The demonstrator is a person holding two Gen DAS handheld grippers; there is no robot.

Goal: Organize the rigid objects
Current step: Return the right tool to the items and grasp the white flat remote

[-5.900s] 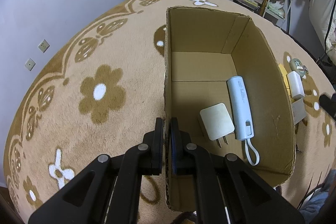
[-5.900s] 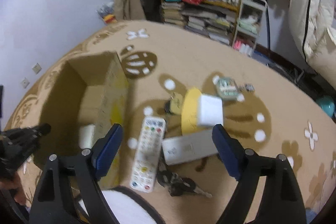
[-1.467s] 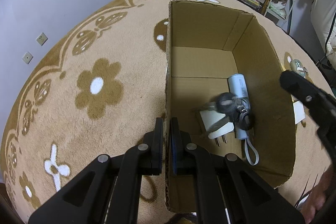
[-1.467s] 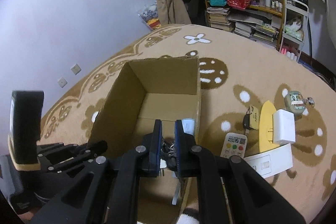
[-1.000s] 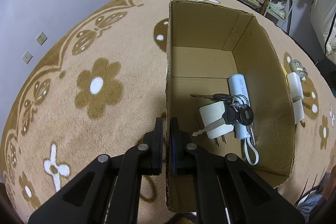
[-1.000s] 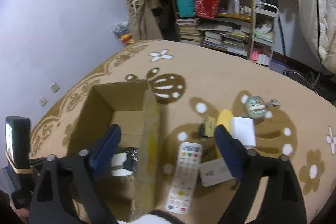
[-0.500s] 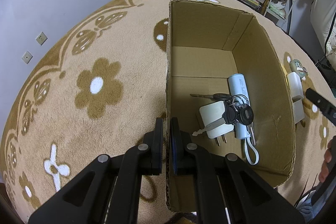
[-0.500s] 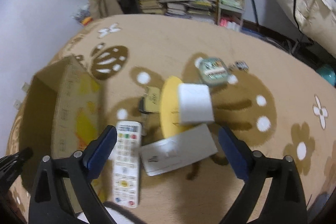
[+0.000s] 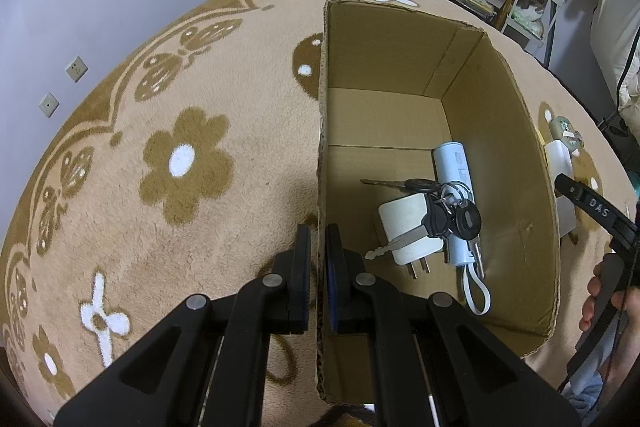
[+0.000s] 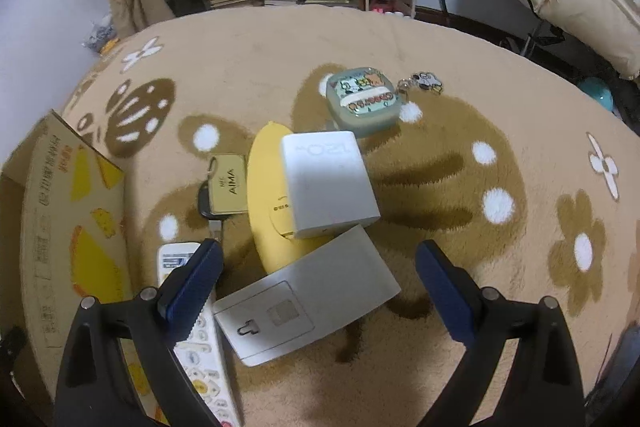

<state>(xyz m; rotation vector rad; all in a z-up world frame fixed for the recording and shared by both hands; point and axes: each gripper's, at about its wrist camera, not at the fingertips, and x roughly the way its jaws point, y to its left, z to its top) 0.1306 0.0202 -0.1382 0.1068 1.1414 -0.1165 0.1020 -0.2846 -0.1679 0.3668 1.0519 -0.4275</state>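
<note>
1. Left wrist view: left gripper (image 9: pixel 318 259) clamped on the near-left wall of the cardboard box (image 9: pixel 496 131), one finger outside, one inside, jaws nearly closed with only the wall between them. Steadying the box, by the look of it.
2. Inside the box, at about 3 o'clock from that grip: white plug adapter (image 9: pixel 408 227), pale blue power bank (image 9: pixel 456 195) just beside it toward 2 o'clock, bunch of keys (image 9: pixel 444 215) lying across both. Far half of the box floor bare.
3. At the 3 o'clock edge of this view, part of the right gripper's black body and a hand (image 9: pixel 612 303), outside the box's right wall.
4. Right wrist view: right gripper (image 10: pixel 318 277) spread wide and empty, poised over the carpet (image 10: pixel 460 59) clutter.
5. Between the fingers, toward 12 o'clock: flat grey-white card-like box (image 10: pixel 308 307); beyond it a white charger block (image 10: pixel 328 183) resting on a yellow disc (image 10: pixel 266 211). At 10 o'clock a key fob tagged AIMA (image 10: pixel 228 183); under the left fingertip a white remote control (image 10: pixel 196 359); far at 12 o'clock a pale green cartoon case (image 10: pixel 362 101) with a charm.
6. Likely next pick: the grey-white box or the charger. Best done by descending squarely, straddling the narrow sides, avoiding the remote under the left finger, closing firmly before lifting.
7. Worth keeping the left clamp firm so the box does not slide during the drop.
</note>
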